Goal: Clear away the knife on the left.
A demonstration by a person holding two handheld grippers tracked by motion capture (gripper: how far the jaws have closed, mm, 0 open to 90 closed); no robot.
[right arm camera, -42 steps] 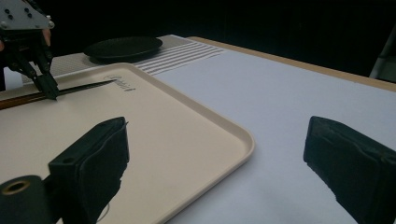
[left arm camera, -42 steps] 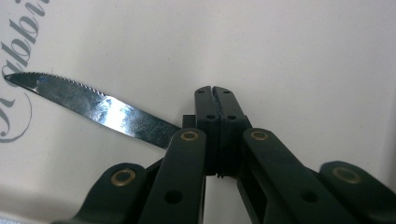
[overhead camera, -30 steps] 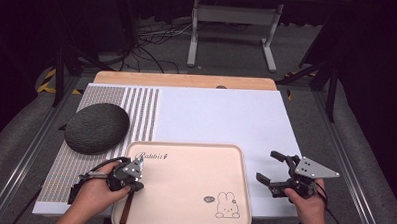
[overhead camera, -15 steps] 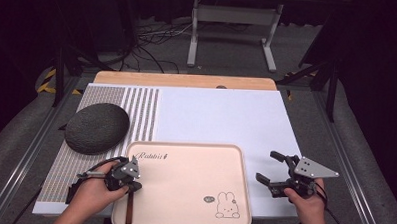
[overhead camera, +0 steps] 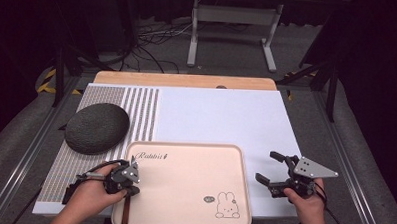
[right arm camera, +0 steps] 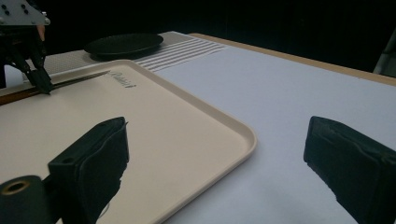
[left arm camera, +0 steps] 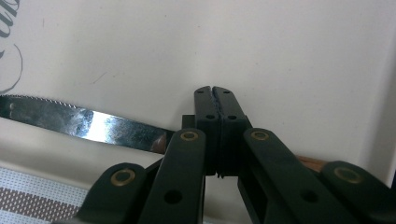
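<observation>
A: Where's the knife (left arm camera: 88,125)?
B: Lower left of the tray (overhead camera: 195,157), lengthwise up-frame; the left gripper (overhead camera: 125,178) is clamped across its handle end.
A: The right gripper (overhead camera: 274,175)?
B: Wide open, empty, lower right.

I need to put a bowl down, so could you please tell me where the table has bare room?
Free: the white mat between the striped placemat and the right gripper, and the tray middle. Crowded: the tray's left edge, with knife and left gripper, and the dark round pad.
</observation>
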